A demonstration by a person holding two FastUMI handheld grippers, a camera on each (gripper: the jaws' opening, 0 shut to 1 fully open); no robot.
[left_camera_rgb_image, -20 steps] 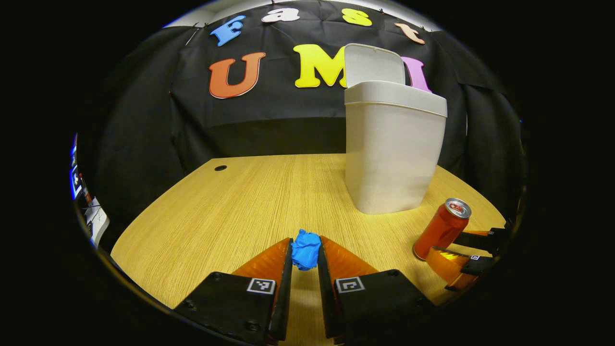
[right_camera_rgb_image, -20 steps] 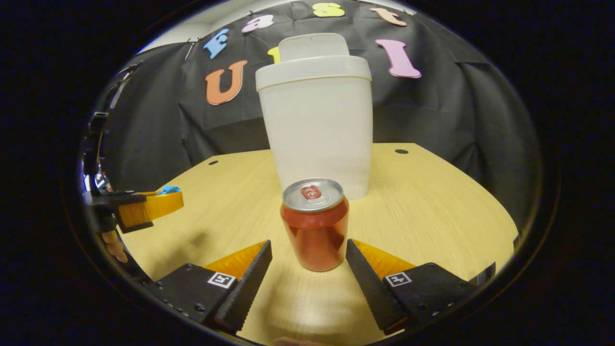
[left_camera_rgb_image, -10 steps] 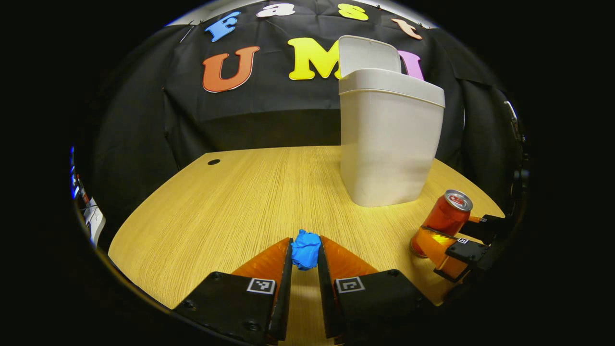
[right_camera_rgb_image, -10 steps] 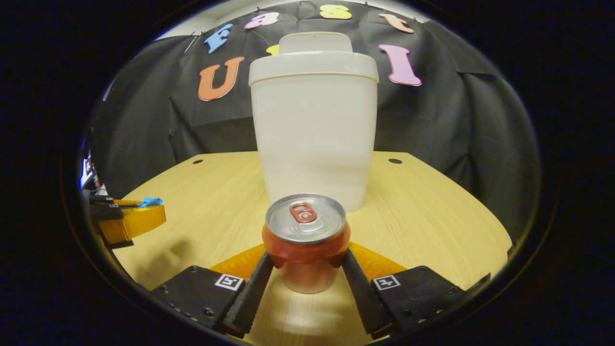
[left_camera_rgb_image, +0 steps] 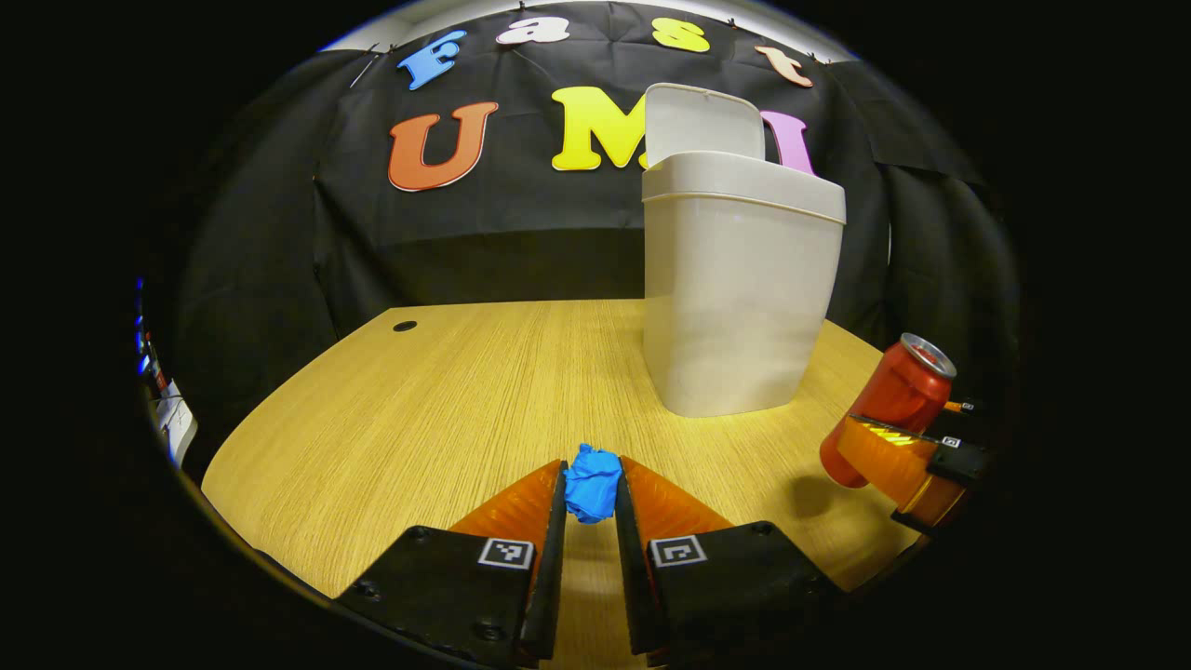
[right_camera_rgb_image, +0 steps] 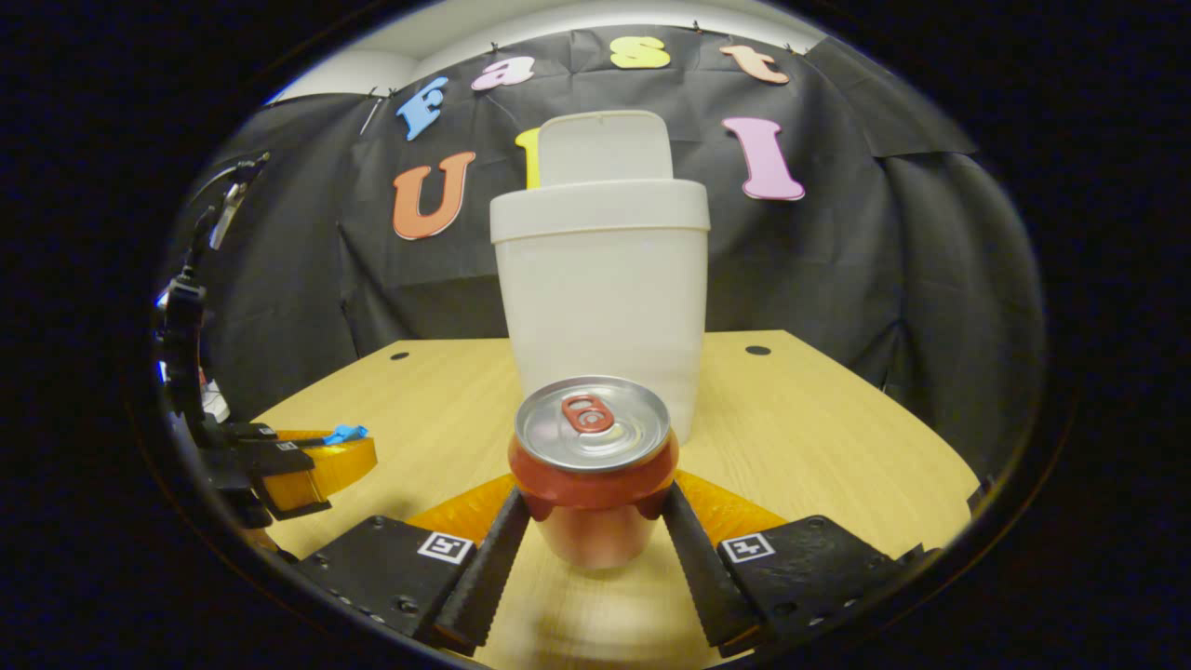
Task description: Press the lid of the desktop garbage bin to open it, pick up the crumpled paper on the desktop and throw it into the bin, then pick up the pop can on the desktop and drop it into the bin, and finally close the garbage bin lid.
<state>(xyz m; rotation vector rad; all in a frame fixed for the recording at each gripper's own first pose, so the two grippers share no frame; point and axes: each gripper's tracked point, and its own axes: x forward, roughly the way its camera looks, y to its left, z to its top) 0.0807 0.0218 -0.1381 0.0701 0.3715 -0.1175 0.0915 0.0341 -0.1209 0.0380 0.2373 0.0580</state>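
A white garbage bin (left_camera_rgb_image: 740, 288) stands on the wooden desktop (left_camera_rgb_image: 465, 391) with its lid (left_camera_rgb_image: 702, 123) tipped up and open. My left gripper (left_camera_rgb_image: 590, 493) is shut on a blue crumpled paper (left_camera_rgb_image: 593, 482), held just above the desktop in front of the bin's left side. In the right gripper view the bin (right_camera_rgb_image: 603, 298) stands straight ahead. My right gripper (right_camera_rgb_image: 594, 521) is shut on a red pop can (right_camera_rgb_image: 593, 465), held off the desk. The can (left_camera_rgb_image: 889, 405) with the right gripper also shows at the right of the left gripper view, and the left gripper (right_camera_rgb_image: 307, 461) with the paper (right_camera_rgb_image: 344, 434) at the left of the right gripper view.
Small cable holes (left_camera_rgb_image: 405, 327) (right_camera_rgb_image: 757, 351) sit near the desk's far corners. The desk's rounded edge runs close under both grippers. Some equipment stands past the desk's left edge (right_camera_rgb_image: 186, 316).
My right gripper closed on the pop can and lifted it off the desk. My left gripper keeps hold of the blue paper and has shifted only slightly.
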